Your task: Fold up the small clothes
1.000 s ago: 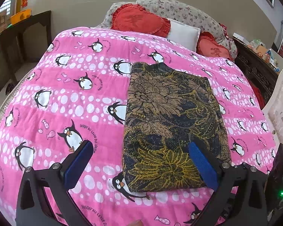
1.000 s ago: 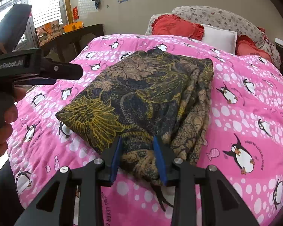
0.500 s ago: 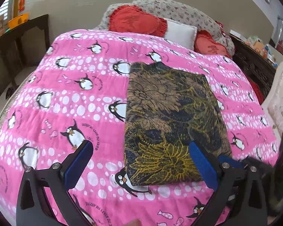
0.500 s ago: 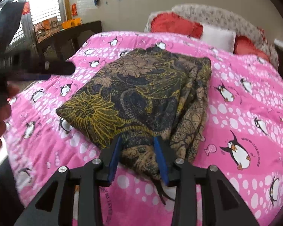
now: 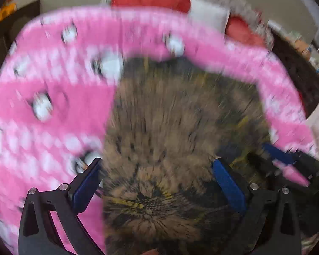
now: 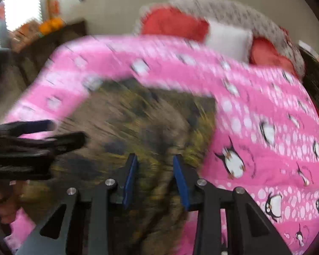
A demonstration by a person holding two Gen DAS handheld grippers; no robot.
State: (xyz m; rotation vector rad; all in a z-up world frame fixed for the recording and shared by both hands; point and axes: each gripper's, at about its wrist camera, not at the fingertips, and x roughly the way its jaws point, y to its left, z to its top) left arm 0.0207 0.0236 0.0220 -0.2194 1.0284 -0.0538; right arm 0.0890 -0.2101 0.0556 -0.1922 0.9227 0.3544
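Both views are smeared by motion. The folded cloth [image 5: 170, 127], dark with a brown and yellow floral print, lies on the pink penguin blanket [image 5: 53, 106] of the bed, below the red pillows [image 6: 174, 23] at the head. The left hand-held gripper [image 5: 157, 182] is released, its blue pads spread wide over the cloth's near end, one past the cloth's left edge. The right hand-held gripper [image 6: 155, 178] is clenched on a bunched fold at the cloth's near right edge, fabric filling the gap between its pads.
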